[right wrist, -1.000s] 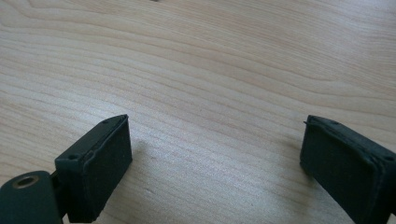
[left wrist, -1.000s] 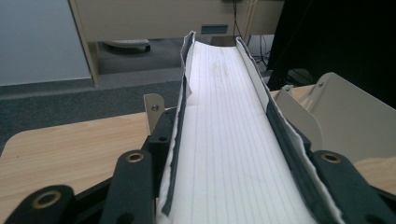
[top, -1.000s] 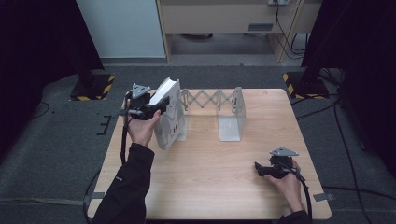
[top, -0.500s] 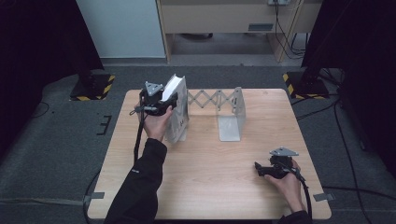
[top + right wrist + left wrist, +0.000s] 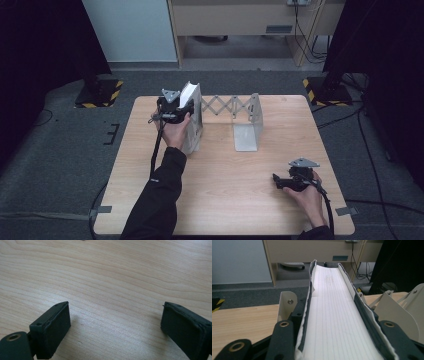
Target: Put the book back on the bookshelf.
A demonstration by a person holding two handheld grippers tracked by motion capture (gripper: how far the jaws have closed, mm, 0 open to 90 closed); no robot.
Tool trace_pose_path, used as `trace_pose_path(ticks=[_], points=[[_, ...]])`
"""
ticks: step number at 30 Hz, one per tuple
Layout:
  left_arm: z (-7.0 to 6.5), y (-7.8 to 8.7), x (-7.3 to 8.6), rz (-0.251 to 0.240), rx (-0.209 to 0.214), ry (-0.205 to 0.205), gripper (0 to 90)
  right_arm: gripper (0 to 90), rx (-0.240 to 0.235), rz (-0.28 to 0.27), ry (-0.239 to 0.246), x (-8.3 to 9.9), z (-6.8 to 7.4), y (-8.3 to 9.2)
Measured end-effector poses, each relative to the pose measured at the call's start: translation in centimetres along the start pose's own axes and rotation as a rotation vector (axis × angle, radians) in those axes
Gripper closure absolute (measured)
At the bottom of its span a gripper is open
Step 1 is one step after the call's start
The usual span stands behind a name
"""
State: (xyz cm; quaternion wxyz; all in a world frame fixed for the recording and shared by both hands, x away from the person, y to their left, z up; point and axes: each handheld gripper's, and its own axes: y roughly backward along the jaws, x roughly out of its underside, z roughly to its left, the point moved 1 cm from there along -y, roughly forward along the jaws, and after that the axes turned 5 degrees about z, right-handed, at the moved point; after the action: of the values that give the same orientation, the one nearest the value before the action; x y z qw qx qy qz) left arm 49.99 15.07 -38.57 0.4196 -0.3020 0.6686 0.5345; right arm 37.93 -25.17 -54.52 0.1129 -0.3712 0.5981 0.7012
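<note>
The high view is soft and slightly blurred, its tabletop (image 5: 225, 185) evenly lit from above while the room's far left and right sink into near-black. In the left gripper view the lined paper (image 5: 337, 315) glares almost white and the nearest parts go soft. In the right gripper view the wood is sharp, with faint, diffuse shadows beside the tongs (image 5: 117, 327).

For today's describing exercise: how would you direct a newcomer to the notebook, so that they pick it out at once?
Start at the wooden table and look to its far left part, where an expanding metal bookend rack stands. The notebook is at the rack's left end plate, clamped in the left gripper. It alone is paper, with white lined pages and a dark cover.
</note>
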Motion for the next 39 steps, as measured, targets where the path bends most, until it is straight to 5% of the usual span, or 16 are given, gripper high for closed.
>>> trace_pose_path(ticks=[17, 26, 32, 39], points=[[-0.5, 0.3, 2.3, -0.033, -0.029, 0.031, 50.7, 9.4, 0.000, 0.000, 0.001, 0.0, 0.0, 0.0], [-1.2, 0.7, 3.0, -0.042, -0.016, -0.001, 48.8, 9.4, 0.001, 0.000, 0.000, 0.0, 0.0, 0.0], [-0.9, 0.8, 3.4, -0.067, 0.014, 0.051, 45.5, 9.4, 0.001, 0.000, 0.001, 0.0, 0.0, 0.0], [-0.6, 1.4, 4.2, -0.053, 0.047, 0.054, 42.3, 9.3, 0.001, 0.000, 0.001, 0.0, 0.0, 0.0]])
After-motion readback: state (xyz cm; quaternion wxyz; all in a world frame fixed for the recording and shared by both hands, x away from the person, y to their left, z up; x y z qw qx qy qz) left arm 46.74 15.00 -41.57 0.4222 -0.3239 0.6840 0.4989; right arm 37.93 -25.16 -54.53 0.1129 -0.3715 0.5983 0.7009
